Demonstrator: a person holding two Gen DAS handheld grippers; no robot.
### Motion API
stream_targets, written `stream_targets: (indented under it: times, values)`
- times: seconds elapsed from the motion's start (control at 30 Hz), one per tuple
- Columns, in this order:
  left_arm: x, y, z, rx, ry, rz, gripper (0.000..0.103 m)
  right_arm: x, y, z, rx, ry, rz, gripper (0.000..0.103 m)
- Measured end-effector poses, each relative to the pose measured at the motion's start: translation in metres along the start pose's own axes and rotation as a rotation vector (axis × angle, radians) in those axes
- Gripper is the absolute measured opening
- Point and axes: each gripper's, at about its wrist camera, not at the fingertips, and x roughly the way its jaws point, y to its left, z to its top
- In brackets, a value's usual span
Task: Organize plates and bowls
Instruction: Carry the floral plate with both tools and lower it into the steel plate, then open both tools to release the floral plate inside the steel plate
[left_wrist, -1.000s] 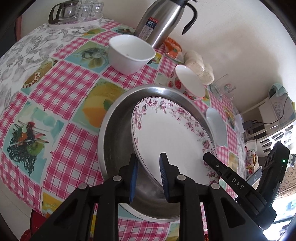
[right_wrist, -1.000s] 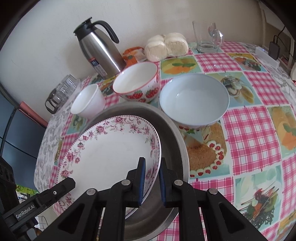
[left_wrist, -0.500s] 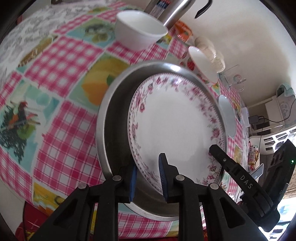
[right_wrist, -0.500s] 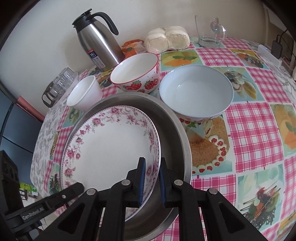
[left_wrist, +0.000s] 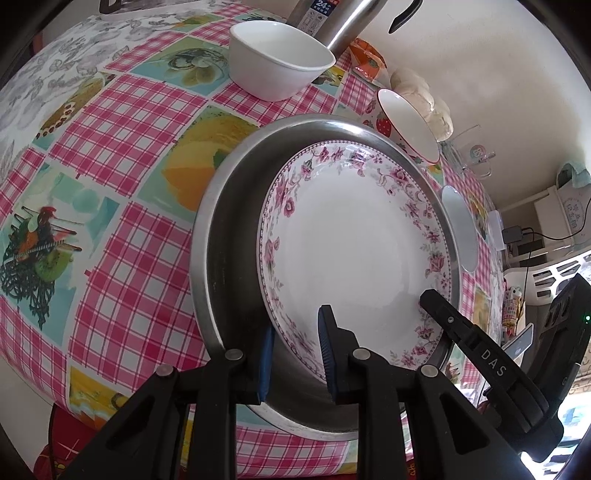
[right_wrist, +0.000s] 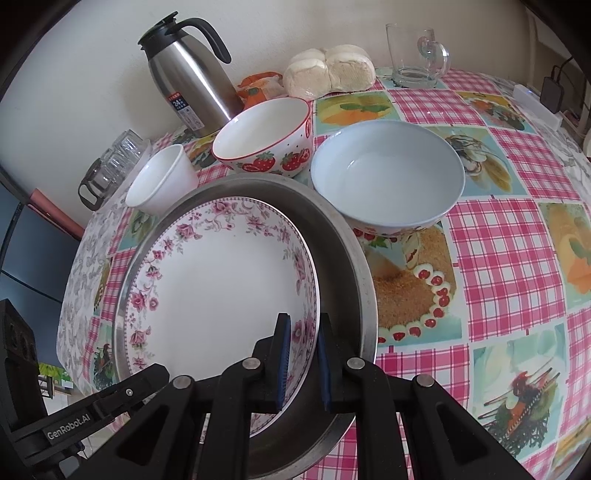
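Both grippers are pinching opposite edges of the one floral plate (right_wrist: 221, 295), the left gripper (left_wrist: 295, 350) at its left rim and the right gripper (right_wrist: 301, 354) at its right rim, while the plate is sitting inside a steel pan (right_wrist: 343, 266) on the checked table (right_wrist: 517, 258). Three bowls are crowding the pan's far side: a white bowl (right_wrist: 160, 186), a strawberry bowl (right_wrist: 264, 138) and a blue bowl (right_wrist: 388, 173), with a flask (right_wrist: 192, 81) behind them. Only the right view is showing the flask's top and the whole glass mug (right_wrist: 415, 55).

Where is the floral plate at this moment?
The floral plate sits low inside the steel pan, in front of the strawberry bowl in the right wrist view. The left claw and right claw each clamp its rim.
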Motion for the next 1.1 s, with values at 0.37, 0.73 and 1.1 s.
stream_targets:
  times: [0.37, 0.73, 1.1]
  values:
    - [-0.004, 0.010, 0.008, -0.024, -0.020, 0.009, 0.024, 0.004, 0.002, 0.000, -0.005, 0.018, 0.014, 0.015]
    - [-0.011, 0.014, 0.006, -0.044, -0.010, 0.000, 0.024, 0.007, 0.006, -0.001, -0.022, 0.033, 0.001, 0.015]
    - [-0.015, 0.018, -0.008, -0.065, 0.000, -0.004, 0.024, 0.008, 0.010, -0.002, -0.038, 0.070, -0.005, 0.015]
